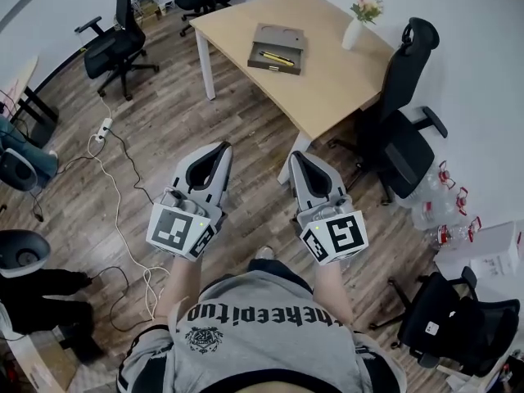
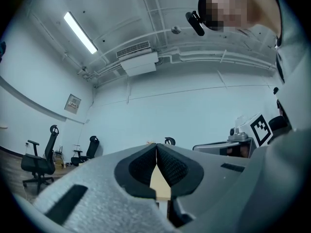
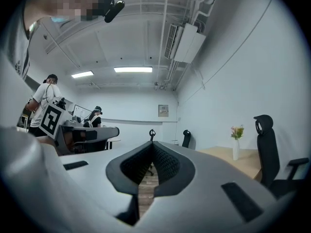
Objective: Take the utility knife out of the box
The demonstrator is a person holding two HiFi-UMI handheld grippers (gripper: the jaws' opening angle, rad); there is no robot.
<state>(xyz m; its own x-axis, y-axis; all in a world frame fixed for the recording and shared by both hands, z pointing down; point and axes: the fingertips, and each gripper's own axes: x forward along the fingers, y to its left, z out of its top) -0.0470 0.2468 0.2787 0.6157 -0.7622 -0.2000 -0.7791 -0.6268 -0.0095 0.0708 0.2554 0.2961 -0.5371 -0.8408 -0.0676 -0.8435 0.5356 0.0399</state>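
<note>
An open grey box [image 1: 277, 48] lies on a light wooden table [image 1: 327, 80] at the top of the head view. A yellow utility knife [image 1: 277, 58] rests in its lower half. My left gripper [image 1: 224, 147] and right gripper [image 1: 294, 155] are held side by side over the wooden floor, well short of the table, both shut and empty. The left gripper view shows its jaws [image 2: 156, 147] meeting at the tips, with the table edge beyond. In the right gripper view the jaws [image 3: 153, 144] are also closed, and the table [image 3: 233, 160] lies to the right.
A white vase with flowers [image 1: 358, 25] stands on the table's far right. A black office chair [image 1: 405, 117] sits beside the table, another [image 1: 119, 43] at upper left. A power strip and cable [image 1: 104, 129] trail across the floor. Water bottles [image 1: 446, 207] lie at right.
</note>
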